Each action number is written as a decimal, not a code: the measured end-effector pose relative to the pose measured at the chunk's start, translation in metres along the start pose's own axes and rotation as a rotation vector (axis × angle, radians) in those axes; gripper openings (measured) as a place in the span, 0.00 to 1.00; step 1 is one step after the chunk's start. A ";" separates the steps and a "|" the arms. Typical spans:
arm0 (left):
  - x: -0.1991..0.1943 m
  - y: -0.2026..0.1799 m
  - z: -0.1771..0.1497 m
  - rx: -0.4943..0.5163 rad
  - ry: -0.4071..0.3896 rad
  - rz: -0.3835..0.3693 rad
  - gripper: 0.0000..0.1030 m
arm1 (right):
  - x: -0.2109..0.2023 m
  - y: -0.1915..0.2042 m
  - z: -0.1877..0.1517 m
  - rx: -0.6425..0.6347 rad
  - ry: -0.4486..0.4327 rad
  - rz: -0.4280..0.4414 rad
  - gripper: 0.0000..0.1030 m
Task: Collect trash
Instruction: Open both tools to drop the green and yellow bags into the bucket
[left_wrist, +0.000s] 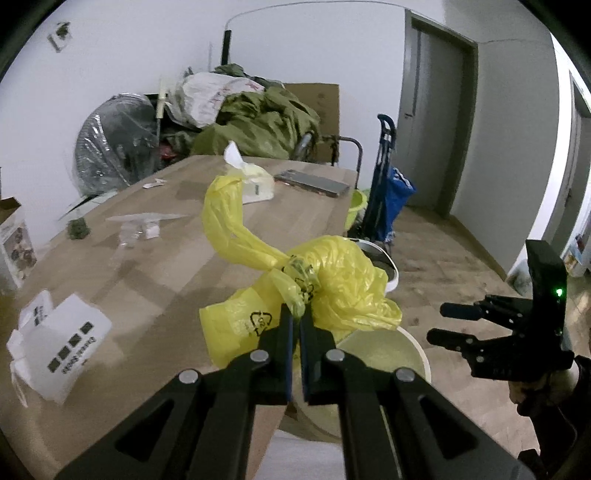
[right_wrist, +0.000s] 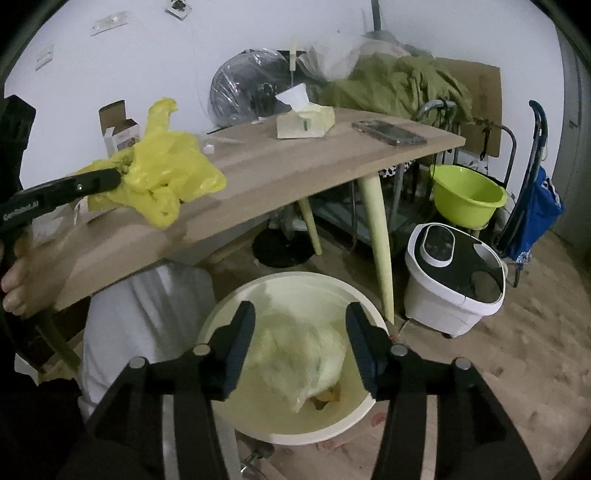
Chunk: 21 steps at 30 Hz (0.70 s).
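Note:
My left gripper is shut on a knotted yellow plastic bag and holds it above the near right edge of the wooden table. The bag and the left gripper also show in the right wrist view, over the table. My right gripper is open and empty, hovering above a cream round bin on the floor beside the table. The bin holds a pale bag and some scraps. The right gripper shows at the right of the left wrist view.
On the table lie a tissue pack, a phone, clear wrappers, a green clump and a white box. On the floor stand a white appliance, a green basin and a blue trolley.

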<state>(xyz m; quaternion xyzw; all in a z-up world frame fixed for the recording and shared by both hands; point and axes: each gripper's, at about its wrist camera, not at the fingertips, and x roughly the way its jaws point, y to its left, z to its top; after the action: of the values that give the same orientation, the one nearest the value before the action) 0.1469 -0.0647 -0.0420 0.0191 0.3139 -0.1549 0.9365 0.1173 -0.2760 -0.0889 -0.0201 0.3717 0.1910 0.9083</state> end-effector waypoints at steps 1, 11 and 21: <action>0.002 -0.002 0.000 0.003 0.004 -0.004 0.03 | 0.001 -0.003 -0.001 0.005 0.001 -0.004 0.48; 0.042 -0.048 -0.008 0.086 0.106 -0.102 0.03 | -0.006 -0.041 -0.007 0.078 -0.016 -0.074 0.48; 0.077 -0.081 -0.026 0.138 0.236 -0.179 0.13 | -0.020 -0.064 -0.017 0.126 -0.024 -0.128 0.48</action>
<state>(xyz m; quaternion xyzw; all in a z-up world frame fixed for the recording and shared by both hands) 0.1648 -0.1596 -0.1036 0.0737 0.4106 -0.2554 0.8722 0.1164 -0.3450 -0.0947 0.0155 0.3699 0.1091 0.9225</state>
